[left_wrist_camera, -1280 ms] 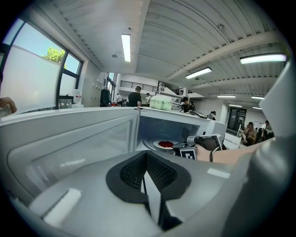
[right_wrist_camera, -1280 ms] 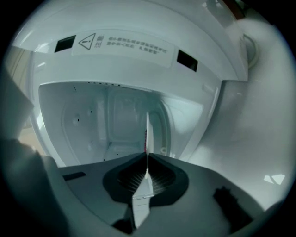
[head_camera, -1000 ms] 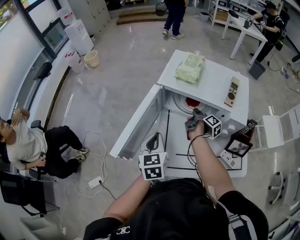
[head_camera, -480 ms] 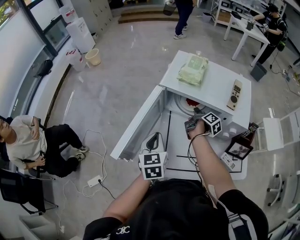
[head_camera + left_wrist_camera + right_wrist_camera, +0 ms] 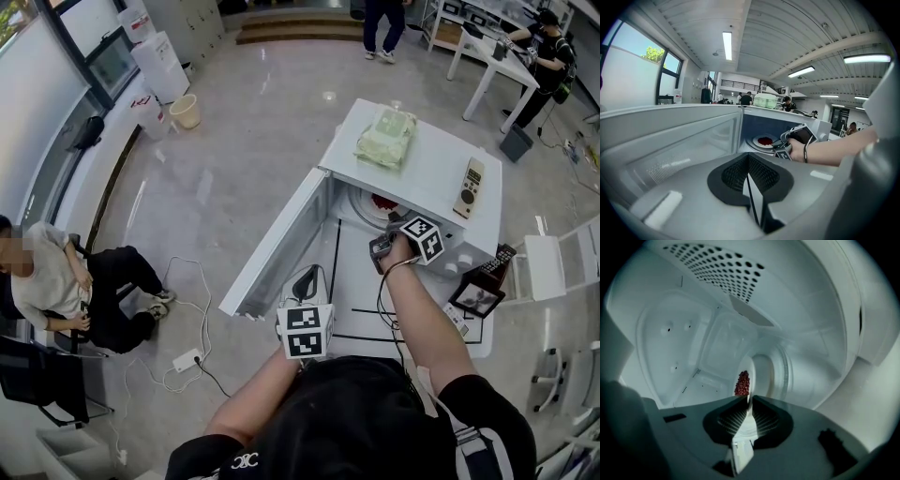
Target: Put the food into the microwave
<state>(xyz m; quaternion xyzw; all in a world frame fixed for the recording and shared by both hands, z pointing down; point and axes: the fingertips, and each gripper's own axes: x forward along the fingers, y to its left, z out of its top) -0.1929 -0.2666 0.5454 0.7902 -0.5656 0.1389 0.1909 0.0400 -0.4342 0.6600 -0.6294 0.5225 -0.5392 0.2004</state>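
Note:
The white microwave [image 5: 427, 178] stands on the table with its door [image 5: 277, 246] swung open to the left. A white plate [image 5: 370, 208] with red food [image 5: 383, 202] sits inside the cavity on the turntable. My right gripper [image 5: 385, 227] reaches into the opening, shut on the plate's near rim [image 5: 749, 392]; the red food [image 5: 742, 383] lies just past the jaws. In the left gripper view the plate [image 5: 757, 141] and the right gripper [image 5: 782, 146] show in the cavity. My left gripper [image 5: 306, 281] hovers in front of the open door, shut on nothing [image 5: 749, 177].
A pale green folded bag [image 5: 382, 138] and a remote [image 5: 465, 184] lie on the microwave's top. A photo frame [image 5: 476, 294] and a second remote [image 5: 495, 255] sit at the table's [image 5: 375, 323] right edge. A person [image 5: 56, 281] sits at the left; cables and a power strip [image 5: 187, 361] lie on the floor.
My right gripper has pushed a little deeper into the microwave with the plate. The left gripper has stayed put. A person at the back has walked to the right.

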